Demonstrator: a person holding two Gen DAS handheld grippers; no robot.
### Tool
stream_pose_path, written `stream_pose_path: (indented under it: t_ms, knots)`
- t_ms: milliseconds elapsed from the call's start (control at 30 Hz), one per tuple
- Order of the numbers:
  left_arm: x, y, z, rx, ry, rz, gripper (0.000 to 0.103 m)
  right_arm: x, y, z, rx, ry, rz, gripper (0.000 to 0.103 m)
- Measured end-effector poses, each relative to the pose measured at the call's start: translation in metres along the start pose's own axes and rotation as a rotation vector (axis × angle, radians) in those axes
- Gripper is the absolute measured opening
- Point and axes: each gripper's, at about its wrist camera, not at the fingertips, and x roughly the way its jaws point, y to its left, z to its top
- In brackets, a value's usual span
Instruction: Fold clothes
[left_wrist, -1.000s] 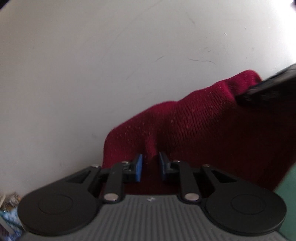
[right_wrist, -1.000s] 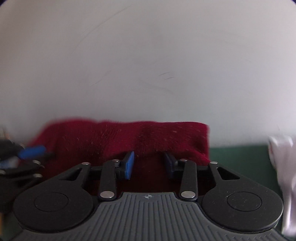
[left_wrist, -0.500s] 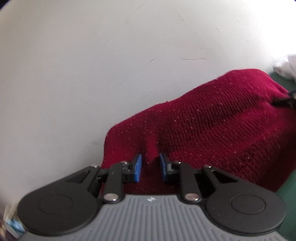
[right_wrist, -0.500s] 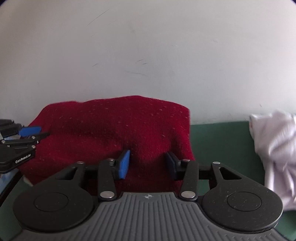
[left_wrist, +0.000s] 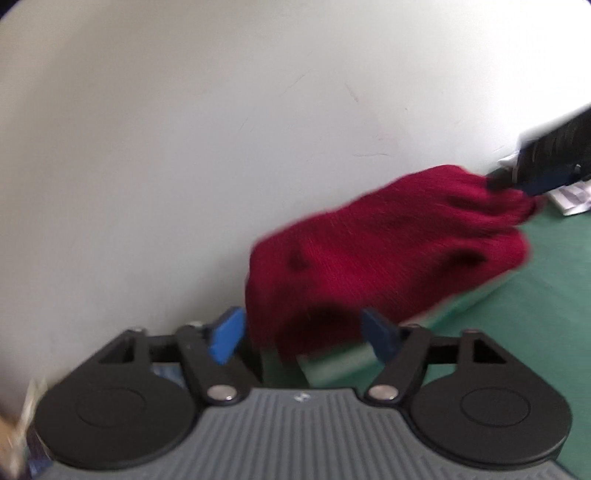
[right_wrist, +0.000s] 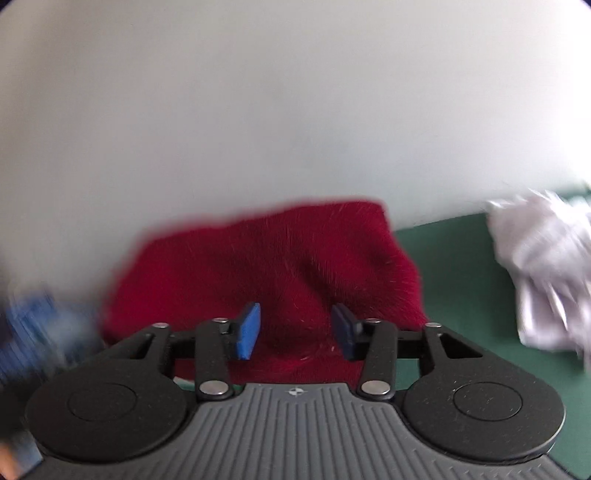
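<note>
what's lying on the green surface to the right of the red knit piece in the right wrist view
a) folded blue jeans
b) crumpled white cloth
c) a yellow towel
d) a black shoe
b: a crumpled white cloth lies on the green surface, right of the red knit piece.

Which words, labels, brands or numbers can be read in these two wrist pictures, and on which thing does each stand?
No text can be read.
Small round emblem on the grey ribbed gripper body: a mark only, no letters.
White printed paper at the right edge of the left wrist view: print too blurred to read.
</note>
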Motion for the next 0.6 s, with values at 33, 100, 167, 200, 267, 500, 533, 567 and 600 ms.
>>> stream_pose_path:
  t_ms: [33, 100, 167, 200, 267, 500, 533, 567, 600]
  knots:
    - [-0.016, -0.001, -0.007, -0.054, 0.018, -0.012, 0.096, -0.025, -0.007, -0.004, 0.091, -0.038, 0.033, 0.065]
    - [-0.047, -0.004, -0.022, -0.159, 0.034, -0.063, 0.099, -0.059, -0.018, -0.03, 0.185, -0.032, 0.05, 0.07]
    - [-0.07, -0.02, -0.036, -0.195, 0.089, -0.067, 0.102, -0.097, -0.032, -0.061, 0.191, 0.032, -0.004, 0.07]
    - [-0.081, -0.028, -0.043, -0.213, 0.117, -0.069, 0.102, -0.113, -0.038, -0.077, 0.154, 0.076, -0.05, 0.07]
    - [-0.093, -0.05, -0.054, -0.233, 0.204, -0.082, 0.102, -0.146, -0.05, -0.116, 0.094, 0.172, -0.157, 0.071]
    - [-0.141, -0.115, -0.056, -0.266, 0.359, -0.106, 0.102, -0.207, -0.094, -0.171, 0.122, 0.261, -0.225, 0.074]
    - [-0.148, -0.124, -0.05, -0.27, 0.355, -0.108, 0.102, -0.21, -0.097, -0.17, 0.102, 0.266, -0.225, 0.076]
    - [-0.155, -0.132, -0.043, -0.275, 0.351, -0.11, 0.102, -0.214, -0.099, -0.168, 0.081, 0.271, -0.225, 0.076]
    - [-0.161, -0.14, -0.037, -0.279, 0.347, -0.112, 0.102, -0.219, -0.101, -0.166, 0.06, 0.276, -0.225, 0.076]
